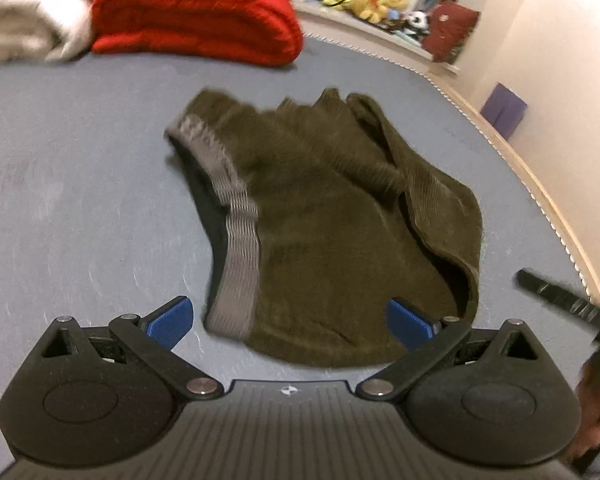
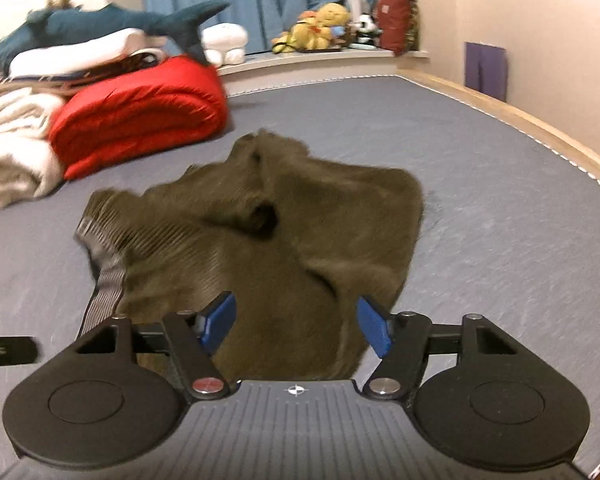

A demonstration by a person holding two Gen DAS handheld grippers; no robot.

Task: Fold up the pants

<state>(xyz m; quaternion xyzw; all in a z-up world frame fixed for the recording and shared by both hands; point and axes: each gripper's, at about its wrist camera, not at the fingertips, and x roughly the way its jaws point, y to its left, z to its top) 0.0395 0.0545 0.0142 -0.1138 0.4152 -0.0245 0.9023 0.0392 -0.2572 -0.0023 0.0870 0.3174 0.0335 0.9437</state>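
The olive pants (image 1: 324,220) are seen crumpled mid-frame on the grey bed (image 1: 80,160), waistband at left. The left gripper (image 1: 290,322) is spread wide at bottom, nothing grasped. The right gripper (image 2: 296,326) is parted above the pants, pads clear of cloth.

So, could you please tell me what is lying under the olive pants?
The olive pants lie crumpled on the grey-blue mattress, which shows all around them. Whatever is directly beneath them is covered by the cloth; only a dark inner layer peeks out at the grey waistband.
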